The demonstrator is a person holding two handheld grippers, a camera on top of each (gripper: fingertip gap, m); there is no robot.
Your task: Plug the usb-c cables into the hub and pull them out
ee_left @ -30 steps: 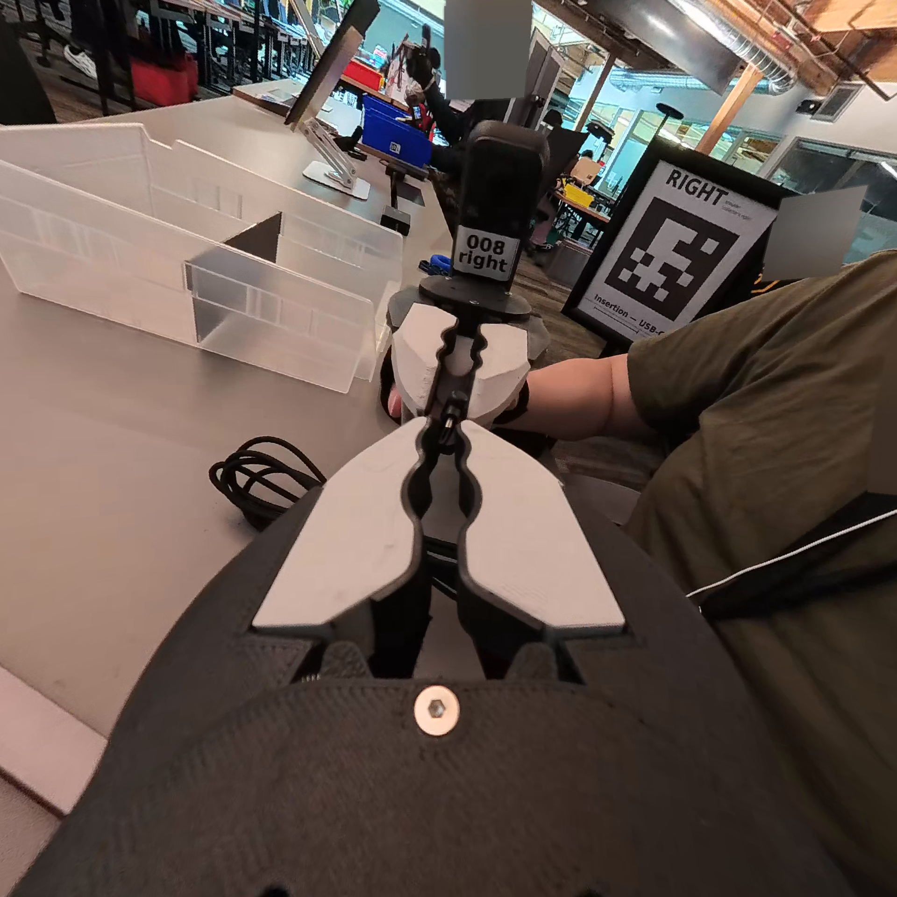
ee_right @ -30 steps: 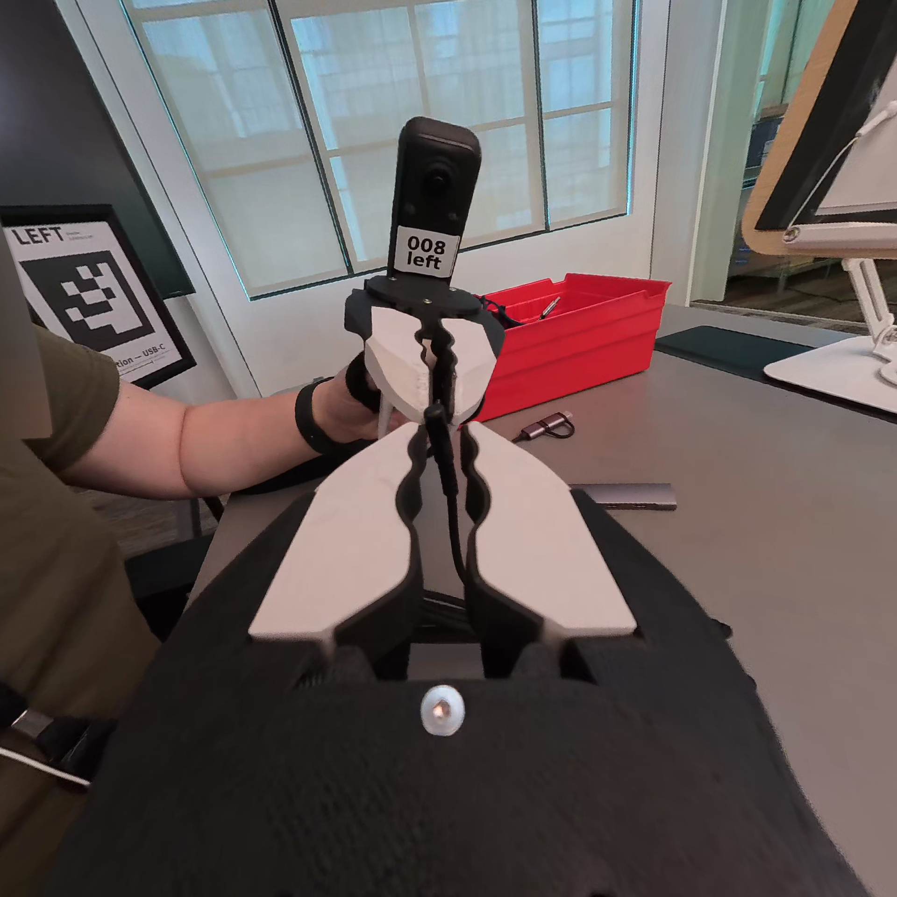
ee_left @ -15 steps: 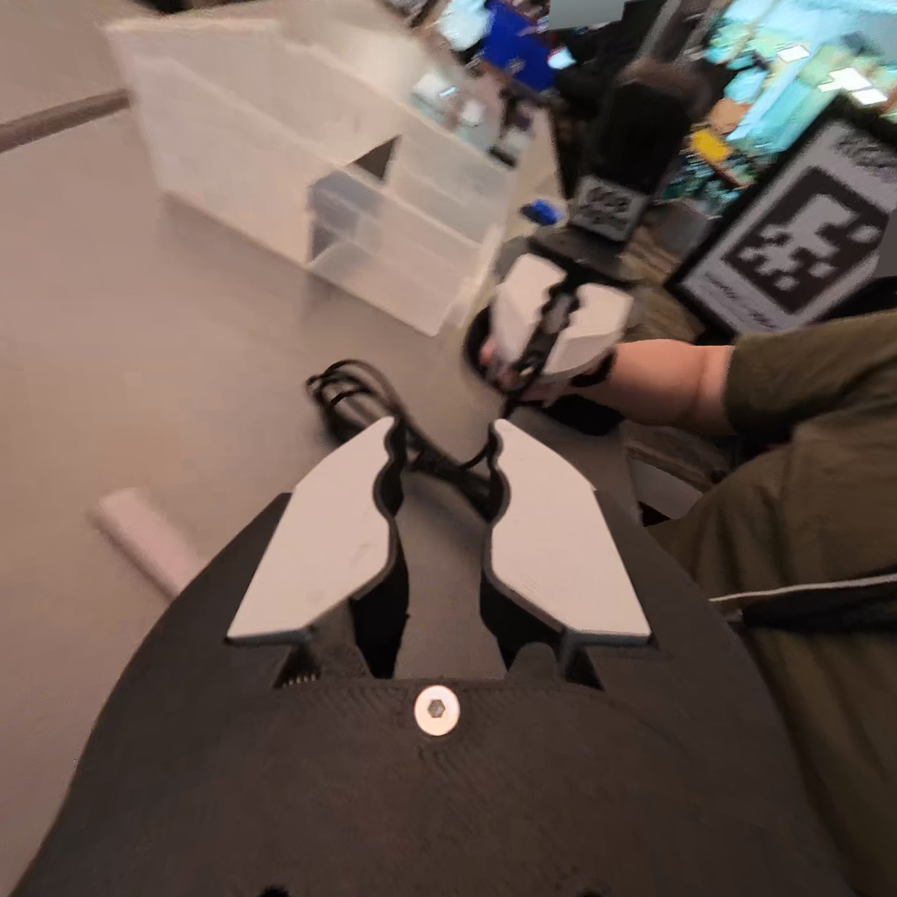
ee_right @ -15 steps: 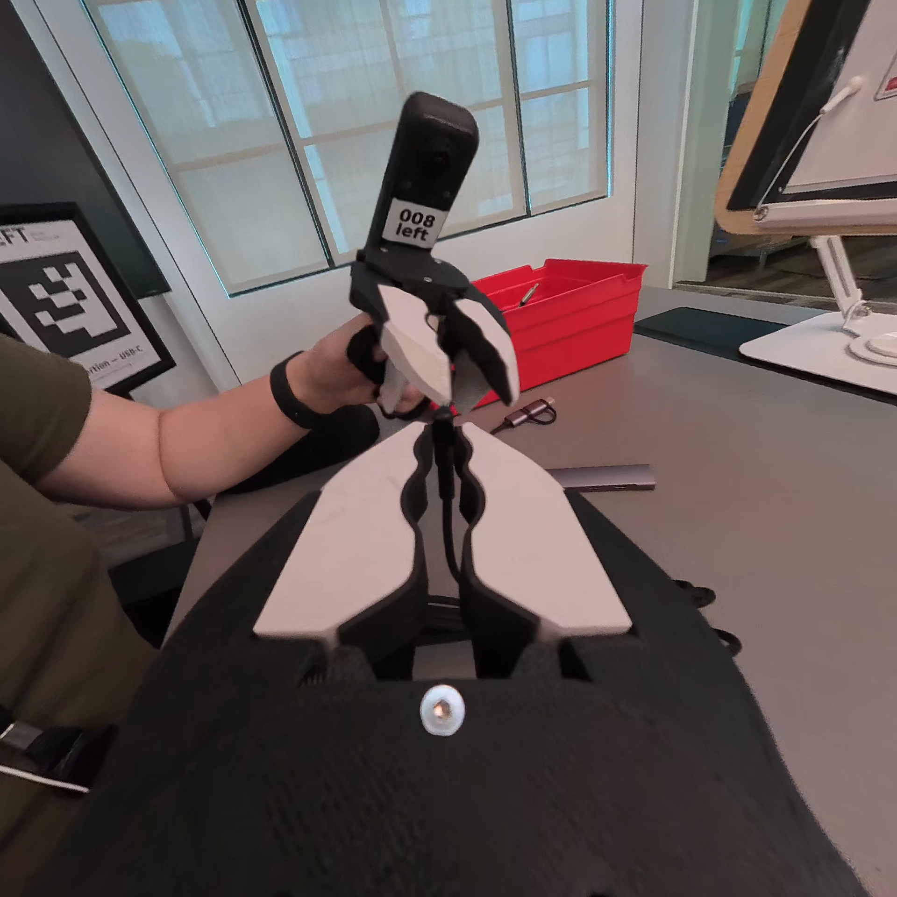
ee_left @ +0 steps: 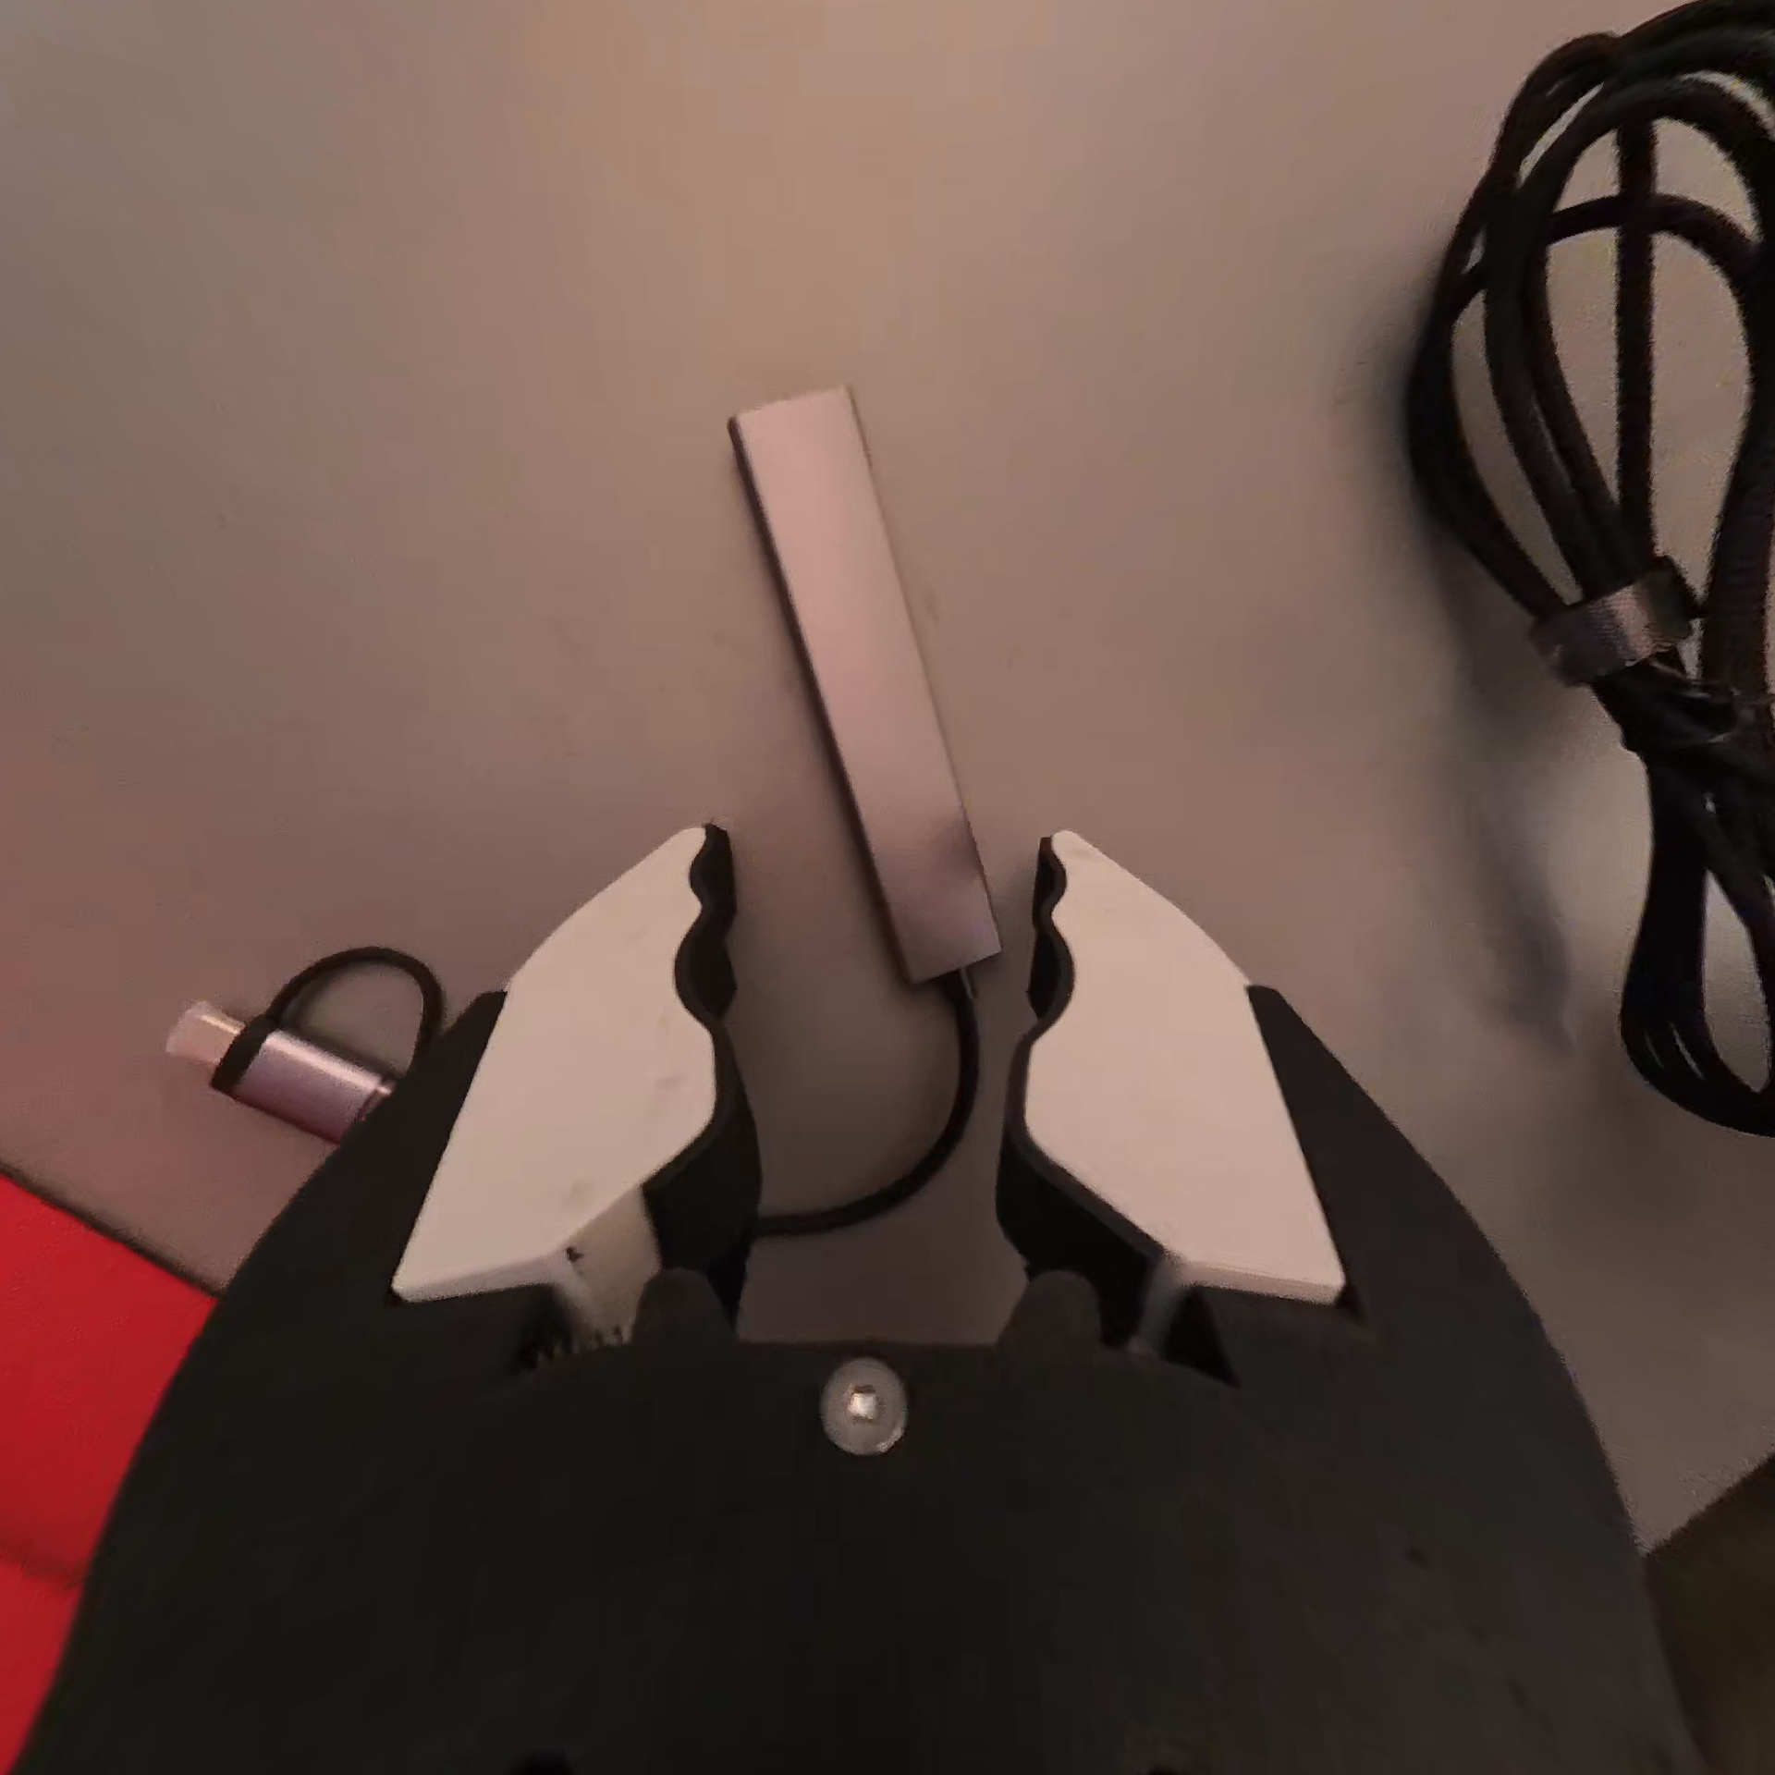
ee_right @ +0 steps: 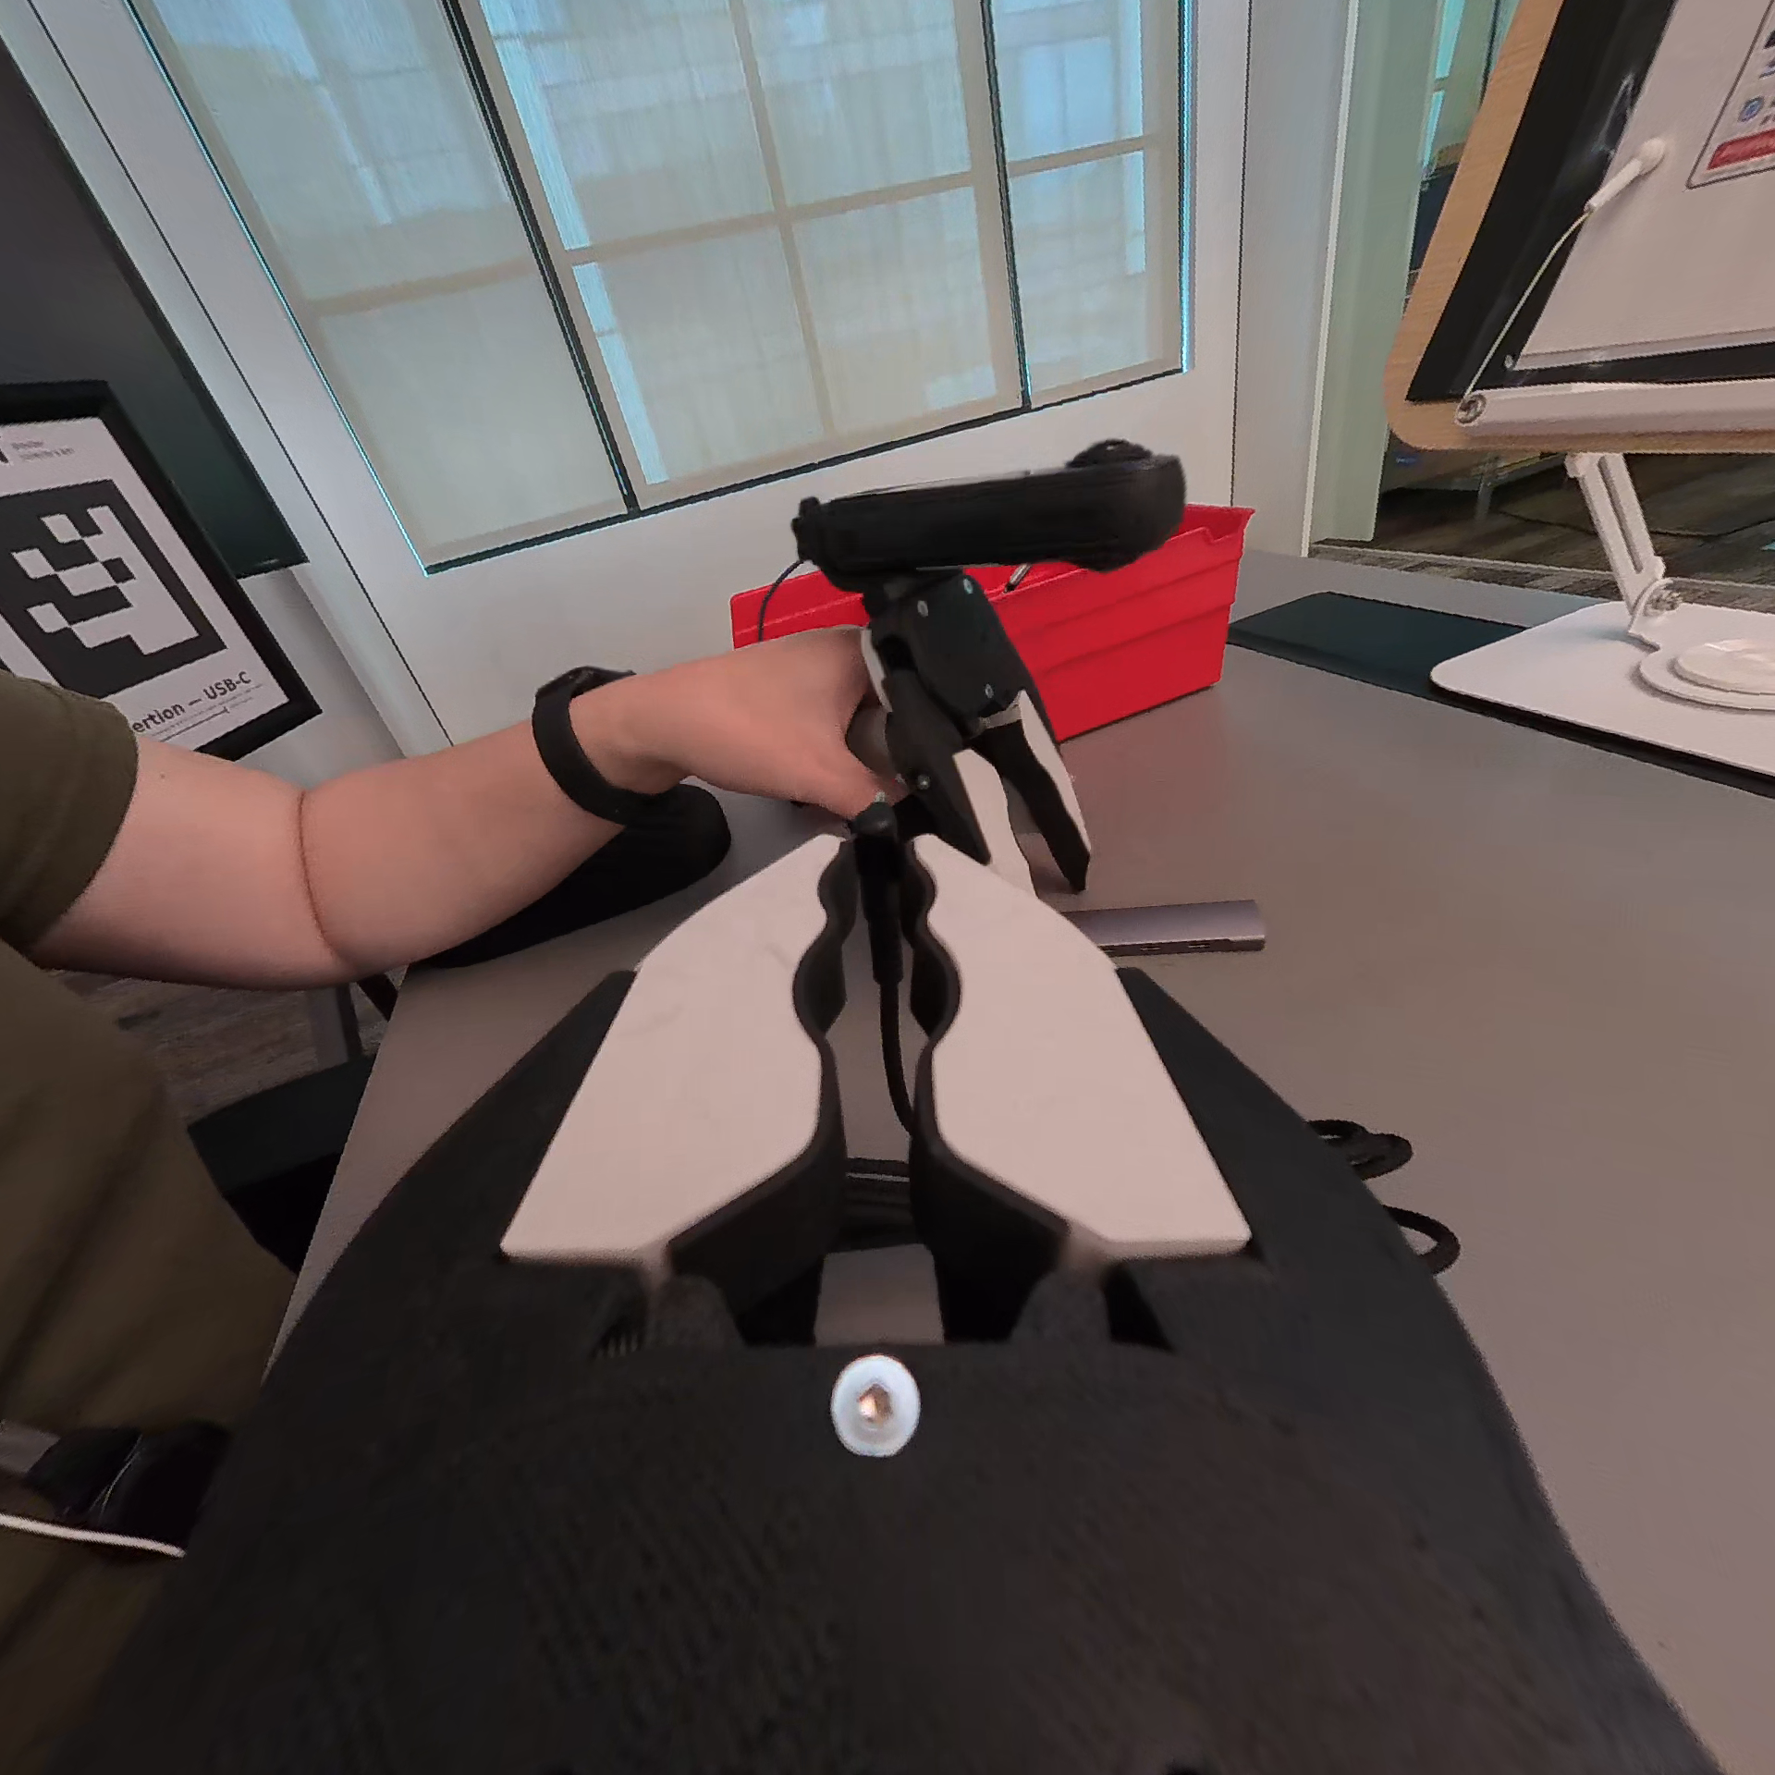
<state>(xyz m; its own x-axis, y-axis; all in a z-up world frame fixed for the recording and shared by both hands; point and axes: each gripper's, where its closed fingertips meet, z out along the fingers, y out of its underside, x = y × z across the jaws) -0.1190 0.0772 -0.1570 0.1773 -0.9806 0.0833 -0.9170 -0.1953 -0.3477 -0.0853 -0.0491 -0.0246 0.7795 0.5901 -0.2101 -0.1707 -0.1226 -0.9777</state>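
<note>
On the grey table (ee_left: 384, 384): I read the scene as follows.
Hub (ee_left: 860, 672): slim grey bar lying flat, its near end between my left fingertips but not touched; its short black tail (ee_left: 922, 1143) curls back to a plug (ee_left: 288, 1071) beside the red bin (ee_right: 1133, 624).
Left gripper (ee_left: 879, 864): jaws apart, pointed down over the hub, holding nothing.
Right gripper (ee_right: 879, 864): jaws closed on the cable plug (ee_right: 879, 903), raised above the table, tip forward.
Cable bundle (ee_left: 1585, 576): black, braided, strapped, lying right of the hub.
Handling, my judgement: hub light and smooth, likely to slide; I would clamp its long edges near the tail end. Plug rigid, cord limp; grip the plug housing, never the cord.
</note>
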